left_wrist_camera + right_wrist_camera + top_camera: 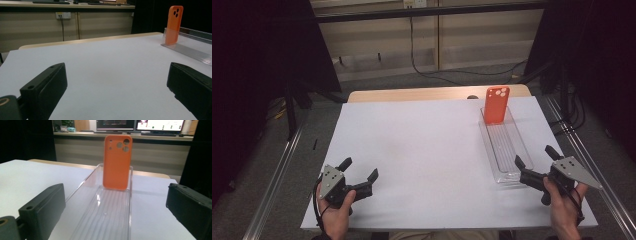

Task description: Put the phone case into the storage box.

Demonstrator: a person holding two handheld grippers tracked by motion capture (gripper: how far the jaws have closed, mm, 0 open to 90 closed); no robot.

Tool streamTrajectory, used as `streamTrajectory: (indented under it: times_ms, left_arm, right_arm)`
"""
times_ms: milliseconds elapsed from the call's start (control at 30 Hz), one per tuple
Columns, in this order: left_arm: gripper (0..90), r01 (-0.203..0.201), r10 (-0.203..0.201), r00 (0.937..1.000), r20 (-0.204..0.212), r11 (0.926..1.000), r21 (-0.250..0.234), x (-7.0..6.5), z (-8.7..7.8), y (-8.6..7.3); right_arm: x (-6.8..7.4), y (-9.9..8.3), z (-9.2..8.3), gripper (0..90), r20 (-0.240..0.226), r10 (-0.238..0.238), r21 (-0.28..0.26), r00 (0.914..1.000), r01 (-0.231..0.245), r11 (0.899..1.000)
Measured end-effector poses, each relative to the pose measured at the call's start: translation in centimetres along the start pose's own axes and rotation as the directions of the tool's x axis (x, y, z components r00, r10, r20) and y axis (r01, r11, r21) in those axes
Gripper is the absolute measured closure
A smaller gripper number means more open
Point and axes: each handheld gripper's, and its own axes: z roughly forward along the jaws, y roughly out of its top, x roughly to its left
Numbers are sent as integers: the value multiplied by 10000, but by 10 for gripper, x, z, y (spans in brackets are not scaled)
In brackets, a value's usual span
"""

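Upright at the far end of the clear tray, leaning on its end wall near the table's far right edge: orange phone case. Just off the tray's near end, right gripper, fingers spread and empty. Well apart at the near left edge, left gripper, fingers likewise released over bare white surface.

Bright orange phone case with dark camera cut-outs, standing at the far end of a clear ribbed tray, plain white sheet under the tray, pale wood table edge beyond the sheet, black jaws with grey plates on both grippers
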Motion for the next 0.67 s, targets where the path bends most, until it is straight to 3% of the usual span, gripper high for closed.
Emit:
streamTrajectory:
  times_ms: [333, 667]
  left_arm:
    - [29, -67, 71, 9997, -245, 9999, 158, 2, -3, -2]
    - [29, -58, 60, 10000, -79, 9996, 265, 3, -2, -2]
  right_arm:
    - [-1, -10, -15, 5, -69, 47, 4, 10000, -47, 10000]
    - [0, -12, -13, 0, -416, -45, 77, 9991, 49, 10000]
